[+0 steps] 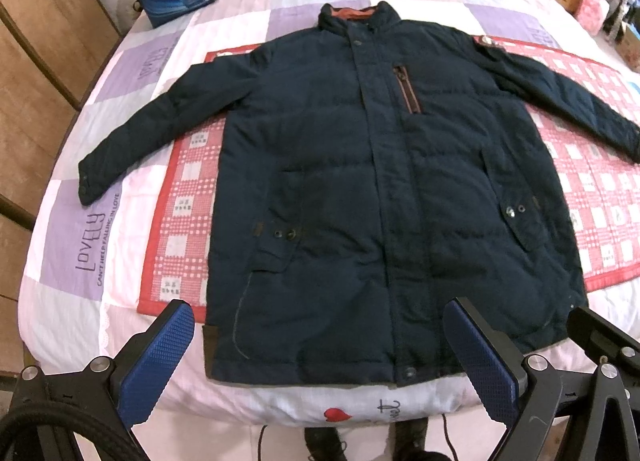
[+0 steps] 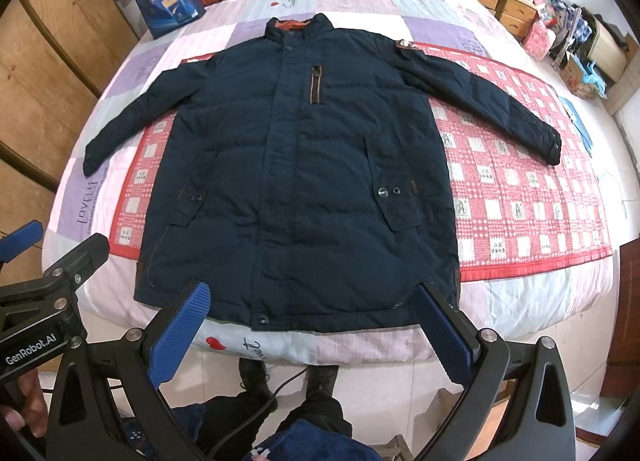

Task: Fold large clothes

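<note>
The big dark coat point(image 1: 380, 181) is spread flat on the bed point(image 1: 72, 321), front up, its long way running straight away from both tools, collar far, bottom edge just ahead of the wide-open, empty left tool point(image 1: 320, 365) and right tool point(image 2: 312, 335).

- The left gripper point(image 1: 318, 361) is held with its fingers spread wide apart and nothing between them.
- Its blue ribbed pads point(image 1: 156, 365) face inward.
- The right gripper point(image 2: 310, 335) is equally wide, its fingers empty too.
- In the right wrist view the left gripper shows at the left edge, just beside the right one, with a hand point(image 2: 20, 405) wrapped around its black body.
- The person's legs and shoes point(image 2: 252, 377) stand below, between the right fingers.
</note>
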Motion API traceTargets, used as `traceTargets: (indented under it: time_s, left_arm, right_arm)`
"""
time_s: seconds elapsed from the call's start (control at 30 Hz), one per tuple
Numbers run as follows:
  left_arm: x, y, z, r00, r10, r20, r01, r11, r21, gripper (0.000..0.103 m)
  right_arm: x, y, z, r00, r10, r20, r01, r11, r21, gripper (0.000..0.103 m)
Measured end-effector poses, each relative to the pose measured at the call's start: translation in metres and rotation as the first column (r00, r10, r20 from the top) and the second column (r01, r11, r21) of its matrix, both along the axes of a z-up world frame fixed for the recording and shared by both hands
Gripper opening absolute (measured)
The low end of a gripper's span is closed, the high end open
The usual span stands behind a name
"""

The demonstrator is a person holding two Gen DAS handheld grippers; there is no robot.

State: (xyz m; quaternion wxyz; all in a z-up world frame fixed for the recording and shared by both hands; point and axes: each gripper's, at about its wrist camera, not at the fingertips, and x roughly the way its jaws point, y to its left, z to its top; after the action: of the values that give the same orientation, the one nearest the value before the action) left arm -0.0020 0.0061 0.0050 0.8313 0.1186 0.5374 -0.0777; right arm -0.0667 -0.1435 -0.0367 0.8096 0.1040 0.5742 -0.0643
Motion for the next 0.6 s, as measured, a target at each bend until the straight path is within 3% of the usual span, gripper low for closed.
traceTargets:
  time_s: [0.6]
  left_arm:
    - [0.007, -0.013, 0.013, 1.000, 0.008, 0.018, -0.008, 1.000, 0.009, 0.103]
  right_arm:
    - [0.000, -0.021, 0.015, 1.000, 0.007, 0.017, -0.007, 1.000, 0.003, 0.103]
